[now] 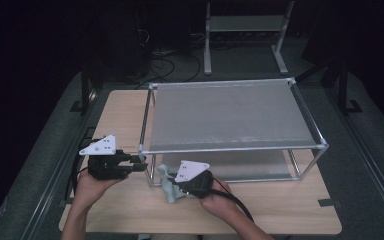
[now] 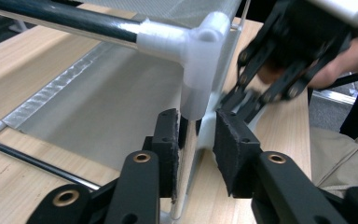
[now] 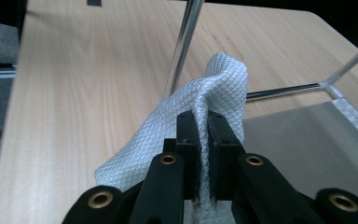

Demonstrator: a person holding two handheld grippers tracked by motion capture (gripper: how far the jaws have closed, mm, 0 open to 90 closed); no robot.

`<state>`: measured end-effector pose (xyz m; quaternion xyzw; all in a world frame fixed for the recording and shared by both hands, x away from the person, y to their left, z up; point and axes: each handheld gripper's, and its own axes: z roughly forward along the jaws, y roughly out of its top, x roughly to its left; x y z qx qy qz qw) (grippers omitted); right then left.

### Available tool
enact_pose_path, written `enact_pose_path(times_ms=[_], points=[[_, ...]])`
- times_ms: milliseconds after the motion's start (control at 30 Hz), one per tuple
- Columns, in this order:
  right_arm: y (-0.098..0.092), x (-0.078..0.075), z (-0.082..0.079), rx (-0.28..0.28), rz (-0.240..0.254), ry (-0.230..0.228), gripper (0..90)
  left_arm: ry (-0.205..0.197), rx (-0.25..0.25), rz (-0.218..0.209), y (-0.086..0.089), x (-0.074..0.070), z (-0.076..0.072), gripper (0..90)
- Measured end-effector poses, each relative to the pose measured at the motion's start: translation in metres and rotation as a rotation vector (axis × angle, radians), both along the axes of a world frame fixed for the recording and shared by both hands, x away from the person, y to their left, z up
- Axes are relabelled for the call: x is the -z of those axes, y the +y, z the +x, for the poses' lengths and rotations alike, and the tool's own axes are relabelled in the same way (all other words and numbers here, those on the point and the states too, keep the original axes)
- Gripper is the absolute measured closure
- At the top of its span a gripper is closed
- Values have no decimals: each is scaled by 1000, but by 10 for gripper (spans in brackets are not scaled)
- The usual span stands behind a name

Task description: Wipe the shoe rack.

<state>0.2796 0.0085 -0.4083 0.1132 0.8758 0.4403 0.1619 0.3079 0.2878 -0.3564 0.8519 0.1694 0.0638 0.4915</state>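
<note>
Cloth (image 3: 200, 102), pale and quilted, is pinched between the pressed-together jaws of the right gripper (image 3: 204, 135), lifted off the wooden table (image 1: 280, 205) by the rack's near left corner. Left gripper (image 2: 196, 140) jaws are spread around the rack's corner post (image 2: 193, 105). Beyond, the mesh-topped rack (image 1: 230, 115) is seen.

The cloth (image 3: 214, 93) is a pale woven fabric with a fine diamond-quilted texture, matt and soft. The surface (image 3: 98, 70) is light wood, smooth with a faint grain. The rack (image 1: 230, 148) has shiny metal rods, white plastic corner joints (image 2: 200, 51) (slightly glossy) and translucent mesh-like shelves. The tongs' pads (image 2: 230, 149) look like rough black foam.
</note>
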Motion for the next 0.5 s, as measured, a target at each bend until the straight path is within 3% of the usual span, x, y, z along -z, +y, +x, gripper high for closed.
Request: enact_pose_path(times_ms=[200,500], points=[[-10,-18,-1,-22,-8,-6,842,0,-5,0,0,3,2,759],[-13,-30,1,-69,-28,51,839,-16,6,11,-1,4,2,803]])
